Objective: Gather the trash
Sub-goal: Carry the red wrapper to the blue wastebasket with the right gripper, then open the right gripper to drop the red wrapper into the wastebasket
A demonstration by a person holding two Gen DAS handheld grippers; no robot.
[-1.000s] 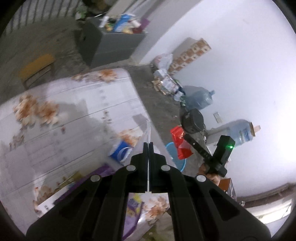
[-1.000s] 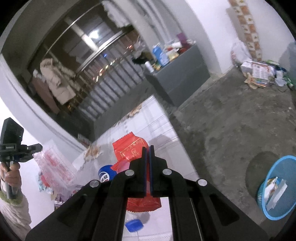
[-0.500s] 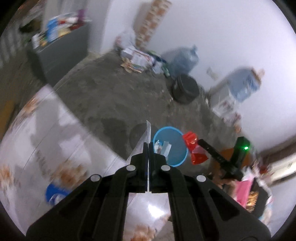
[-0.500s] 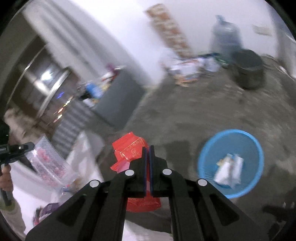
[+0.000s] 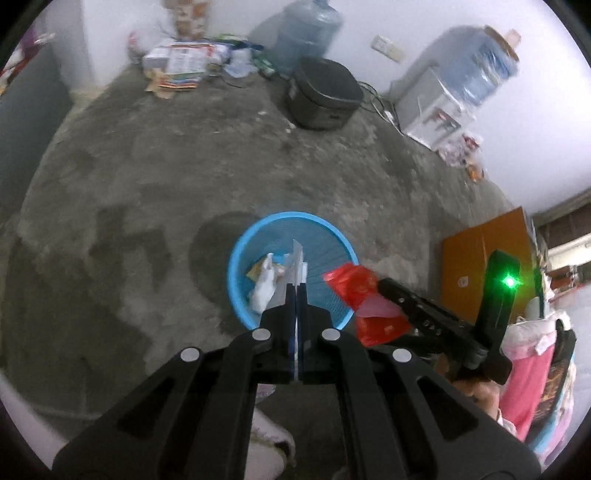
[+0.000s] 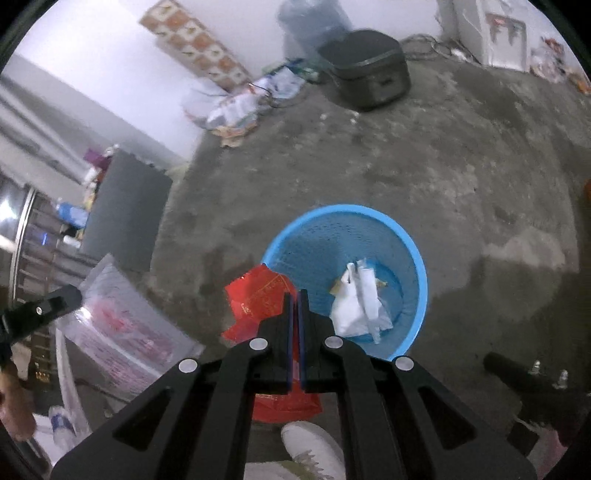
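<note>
The rough grey concrete floor (image 5: 184, 177) carries a round blue basket (image 5: 240, 258) near the middle. Far off by the wall sit a black rice cooker (image 5: 325, 96), a big water jug (image 5: 306, 33) and a heap of papers and wrappers (image 5: 181, 66).

- The floor (image 6: 369, 155) is seen as rough, matt concrete.
- The basket (image 6: 417, 258) is seen as perforated blue plastic.
- The red wrapper (image 6: 258, 295) is seen as glossy film.
- The fingers (image 6: 286, 314) are seen as matt black plastic.
</note>
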